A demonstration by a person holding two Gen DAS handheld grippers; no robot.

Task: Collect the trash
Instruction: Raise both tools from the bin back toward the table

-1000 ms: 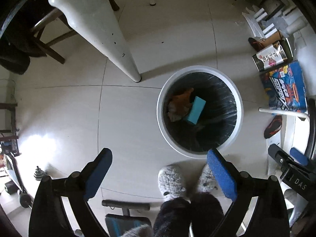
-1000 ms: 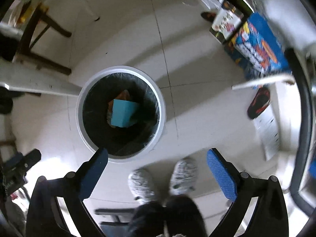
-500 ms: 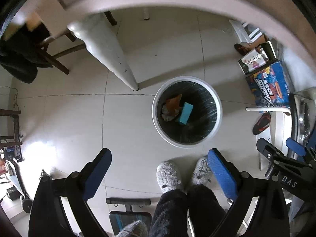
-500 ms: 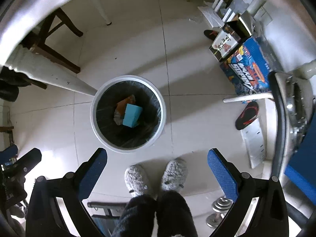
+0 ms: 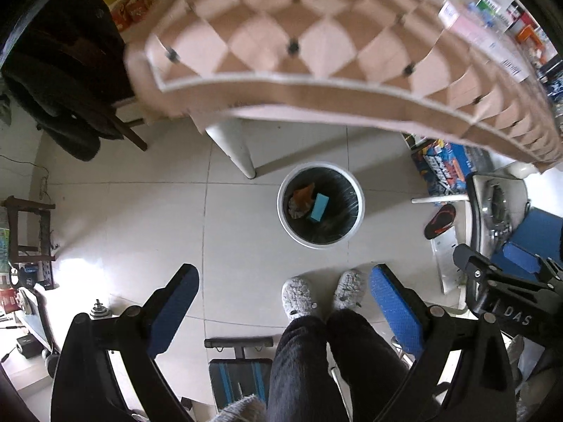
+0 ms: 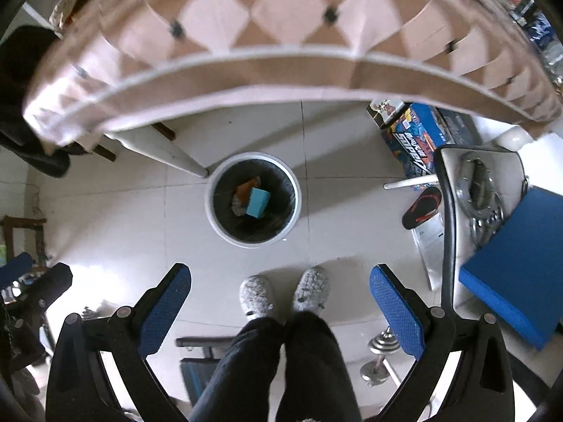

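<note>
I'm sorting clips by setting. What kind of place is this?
Most likely a lived-in room of a home, doubling as a workout corner: a table with a checked pink and tan tablecloth, a white round waste bin with a black liner on pale floor tiles, and metal dumbbells on the floor.

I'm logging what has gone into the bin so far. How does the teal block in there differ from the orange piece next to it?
The teal block is a clean-edged rectangular box of one flat colour; the orange piece is crumpled and irregular, with a greyish wad beneath it. The block lies nearer the middle of the trash bin, the orange piece toward the table-leg side. Both rest inside on the black liner, touching.
</note>
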